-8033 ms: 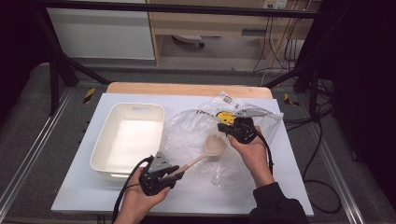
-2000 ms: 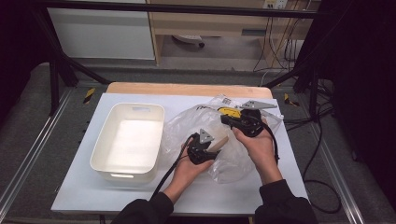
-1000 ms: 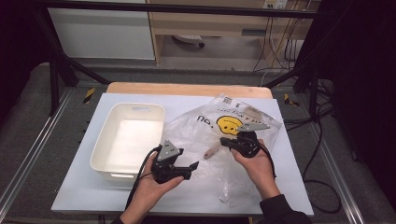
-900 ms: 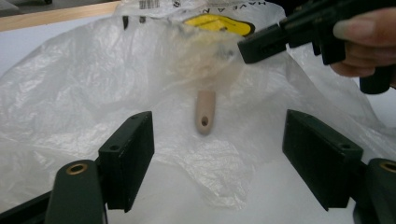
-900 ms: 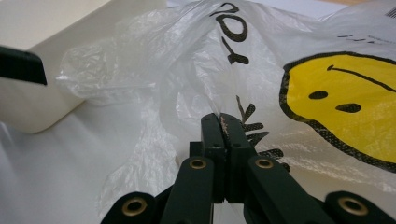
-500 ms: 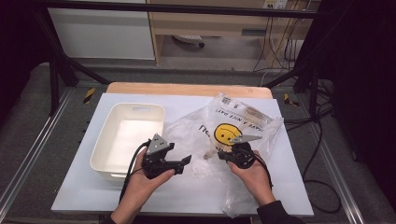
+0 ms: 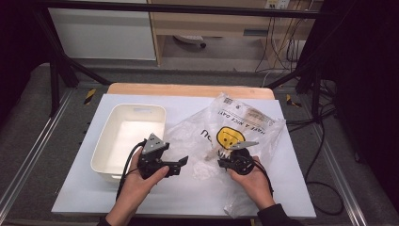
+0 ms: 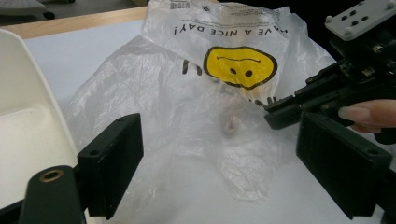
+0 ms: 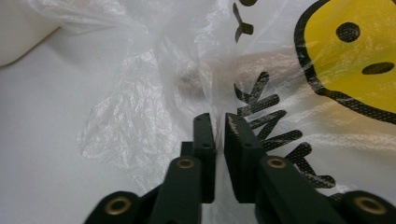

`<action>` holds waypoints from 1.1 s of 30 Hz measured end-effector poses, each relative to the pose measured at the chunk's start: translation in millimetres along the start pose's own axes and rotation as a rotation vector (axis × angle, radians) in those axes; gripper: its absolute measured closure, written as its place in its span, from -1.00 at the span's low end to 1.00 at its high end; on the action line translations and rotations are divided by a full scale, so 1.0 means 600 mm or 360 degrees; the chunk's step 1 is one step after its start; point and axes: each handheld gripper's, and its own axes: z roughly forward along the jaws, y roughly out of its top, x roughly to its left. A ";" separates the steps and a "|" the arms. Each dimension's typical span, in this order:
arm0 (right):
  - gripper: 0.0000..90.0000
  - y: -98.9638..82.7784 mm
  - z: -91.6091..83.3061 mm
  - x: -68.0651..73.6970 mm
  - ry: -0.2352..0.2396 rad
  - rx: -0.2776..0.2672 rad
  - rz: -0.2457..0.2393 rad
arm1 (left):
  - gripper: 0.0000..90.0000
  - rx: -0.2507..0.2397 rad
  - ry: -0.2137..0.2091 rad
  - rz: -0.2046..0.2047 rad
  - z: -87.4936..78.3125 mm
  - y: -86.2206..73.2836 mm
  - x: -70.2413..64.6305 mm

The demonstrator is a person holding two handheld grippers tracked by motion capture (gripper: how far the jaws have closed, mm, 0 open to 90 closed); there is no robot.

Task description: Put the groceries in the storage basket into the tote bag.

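A clear plastic bag [image 7: 235, 127] with a yellow smiley face lies on the white table, right of centre. Inside it, a wooden spoon [image 7: 211, 153] shows faintly through the film, and also as spoon [image 9: 252, 63] and handle end [image 8: 229, 125]. My right gripper [image 7: 221, 162] is shut on a fold of the bag [image 9: 140, 116], with thin plastic pinched at the right gripper [image 9: 219, 126]. My left gripper [image 7: 181, 165] stands open just left of the bag. Nothing lies between the jaws of the left gripper [image 8: 219, 172], which faces the bag [image 8: 196, 93] and the right gripper [image 8: 275, 109].
A white plastic bin [image 7: 136, 109] stands empty at the table's left, close behind my left hand, and appears as bin [image 8: 23, 126] and bin [image 9: 18, 32]. A wooden strip [image 7: 188, 89] edges the far side. Black frame posts flank the table.
The left gripper carried the spoon into the bag, then came out open and drew back left. The right gripper pulled the bag nearer, and the smiley face now lies flat.
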 end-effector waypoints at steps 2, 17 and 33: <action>0.61 0.000 -0.007 0.004 0.0000 -0.0028 -0.0005 | -0.68 -0.0014 0.0000 0.0003 -0.003 0.002 0.001; -0.75 -0.036 -0.088 -0.019 -0.0383 -0.0232 0.0054 | -0.78 -0.0051 0.0084 0.0018 -0.013 0.005 0.013; -0.80 -0.117 -0.138 -0.071 -0.0498 -0.0126 0.0235 | -0.79 -0.0091 0.0163 -0.0004 -0.030 0.013 0.034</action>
